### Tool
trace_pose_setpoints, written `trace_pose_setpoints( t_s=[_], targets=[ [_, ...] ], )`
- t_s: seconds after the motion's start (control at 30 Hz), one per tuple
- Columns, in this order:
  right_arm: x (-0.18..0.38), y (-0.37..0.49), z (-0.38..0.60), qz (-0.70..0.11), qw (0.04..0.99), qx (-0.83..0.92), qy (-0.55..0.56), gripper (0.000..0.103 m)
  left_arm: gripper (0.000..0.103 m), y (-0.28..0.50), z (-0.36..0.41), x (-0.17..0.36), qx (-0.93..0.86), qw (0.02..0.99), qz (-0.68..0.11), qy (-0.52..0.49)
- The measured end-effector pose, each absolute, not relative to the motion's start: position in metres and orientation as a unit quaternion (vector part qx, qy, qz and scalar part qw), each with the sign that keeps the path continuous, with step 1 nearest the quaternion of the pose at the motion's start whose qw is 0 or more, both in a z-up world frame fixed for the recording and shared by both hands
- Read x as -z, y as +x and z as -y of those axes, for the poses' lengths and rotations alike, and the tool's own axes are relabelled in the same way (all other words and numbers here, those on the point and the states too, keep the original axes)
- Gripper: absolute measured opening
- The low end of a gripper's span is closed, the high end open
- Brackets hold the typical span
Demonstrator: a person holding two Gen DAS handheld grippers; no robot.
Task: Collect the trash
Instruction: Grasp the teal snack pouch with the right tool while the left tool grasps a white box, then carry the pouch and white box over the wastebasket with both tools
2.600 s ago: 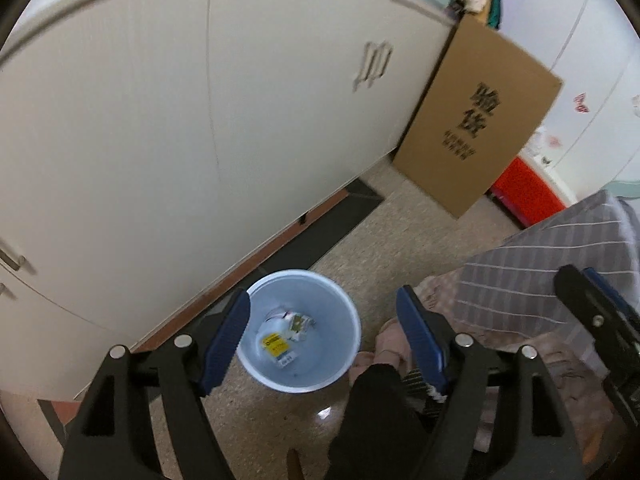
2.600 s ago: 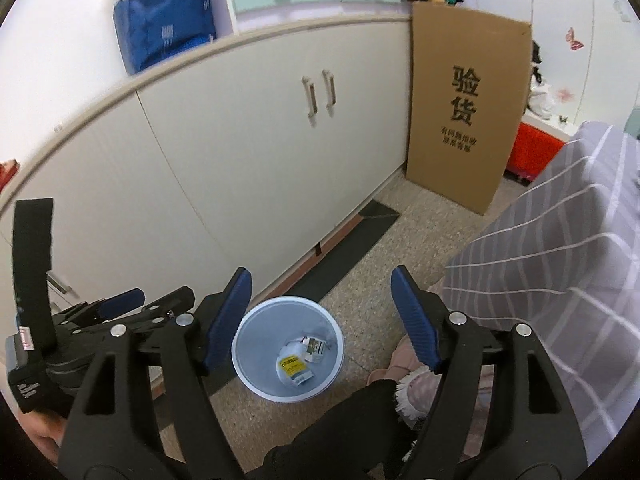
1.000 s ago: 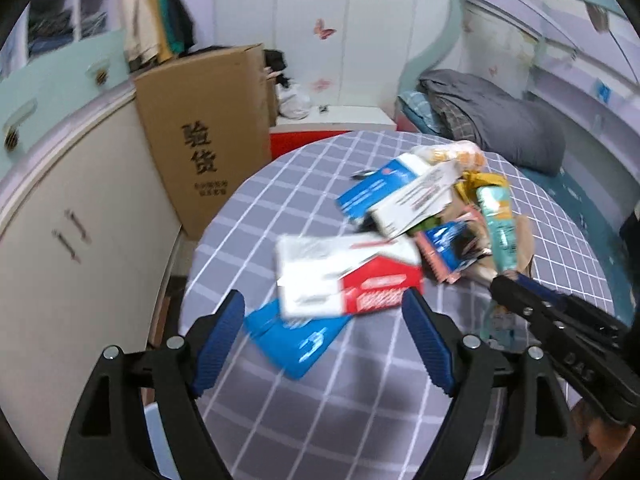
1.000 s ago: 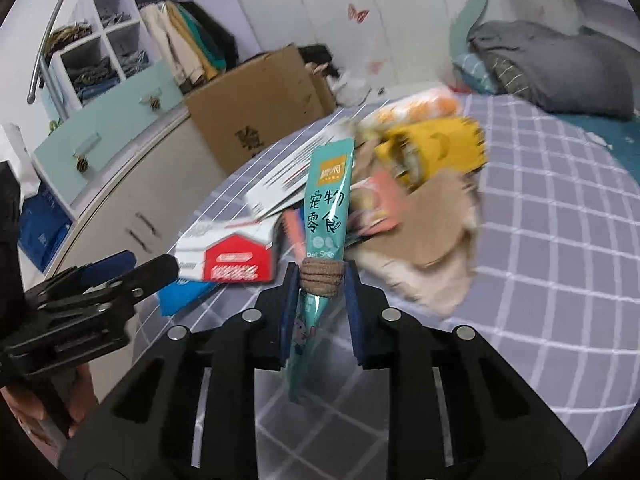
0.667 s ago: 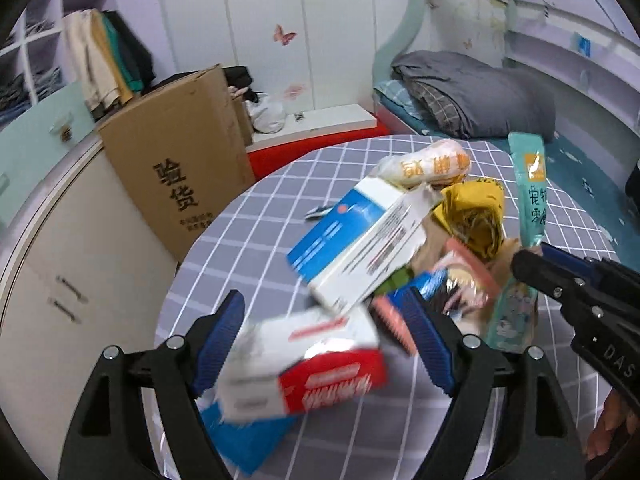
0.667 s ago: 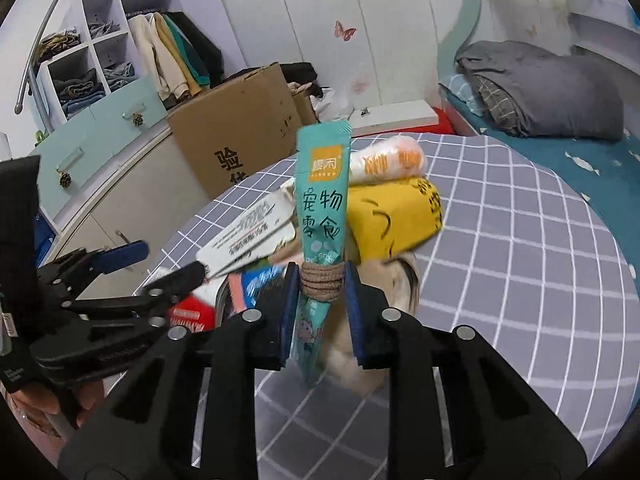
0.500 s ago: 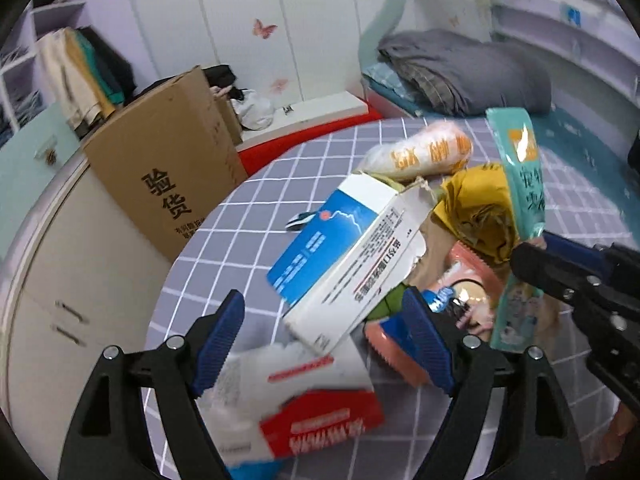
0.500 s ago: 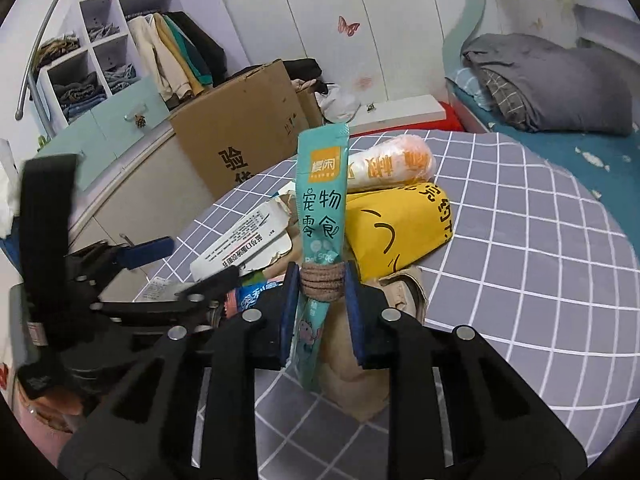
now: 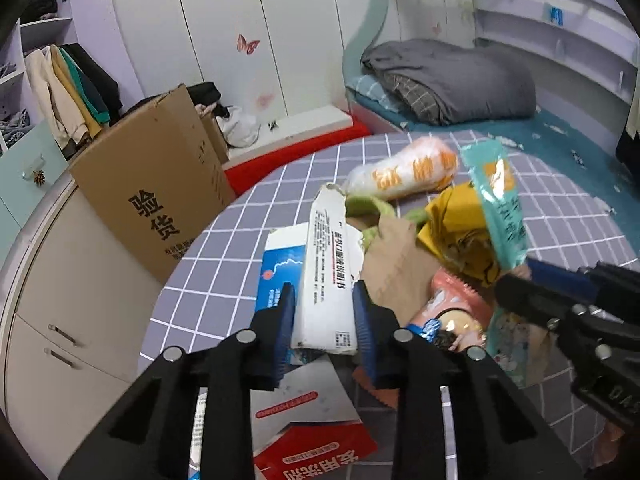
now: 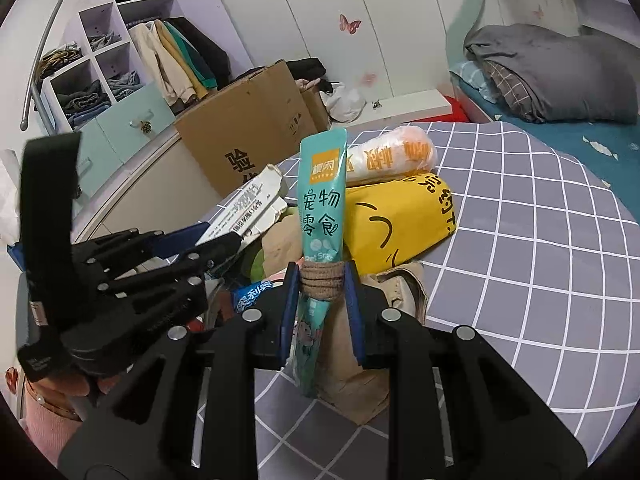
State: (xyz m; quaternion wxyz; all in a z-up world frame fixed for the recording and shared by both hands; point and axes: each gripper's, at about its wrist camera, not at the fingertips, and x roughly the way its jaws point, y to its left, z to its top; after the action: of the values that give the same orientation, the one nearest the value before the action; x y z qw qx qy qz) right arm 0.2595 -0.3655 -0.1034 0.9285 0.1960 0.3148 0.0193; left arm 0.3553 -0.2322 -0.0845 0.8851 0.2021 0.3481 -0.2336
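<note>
Teal snack pouch (image 10: 322, 200), yellow bag (image 10: 396, 224), grey-and-white checked tablecloth (image 10: 540, 240), blue-and-white box (image 9: 320, 280)

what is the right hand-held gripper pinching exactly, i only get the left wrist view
Observer: The right hand-held gripper is shut on the teal pouch, right on a brown band wound around it.
Operator: does the pouch stand or hang
Observer: It stands upright in front of the yellow bag.
Operator: and my left one
Observer: A hand in a pink sleeve holds the left hand-held gripper, shut on the white carton.
</note>
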Motion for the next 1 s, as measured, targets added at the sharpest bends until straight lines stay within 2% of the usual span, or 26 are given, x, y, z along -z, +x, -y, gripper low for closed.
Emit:
trace_pose_setpoints(
  t_s=[0.23, 0.6, 0.8, 1.0],
  targets=[
    [0.094, 0.254, 0.358, -0.310, 0.929, -0.025, 0.199, 0.022, 0.028, 0.336, 0.220, 0.049, 0.233, 0.906, -0.307, 0.178],
    [0.044, 0.229, 0.312, -0.281, 0.944, -0.048, 0.168, 0.022, 0.028, 0.289, 0.171, 0.002, 0.237, 0.927, -0.264, 0.122],
    [0.022, 0.218, 0.262, -0.274, 0.947, -0.082, 0.146, 0.022, 0.028, 0.260, 0.112, -0.015, 0.219, 0.940, -0.247, 0.083],
    [0.020, 0.217, 0.186, -0.289, 0.939, -0.140, 0.119, 0.022, 0.028, 0.234, 0.022, -0.015, 0.173, 0.952, -0.248, 0.032]
  ],
)
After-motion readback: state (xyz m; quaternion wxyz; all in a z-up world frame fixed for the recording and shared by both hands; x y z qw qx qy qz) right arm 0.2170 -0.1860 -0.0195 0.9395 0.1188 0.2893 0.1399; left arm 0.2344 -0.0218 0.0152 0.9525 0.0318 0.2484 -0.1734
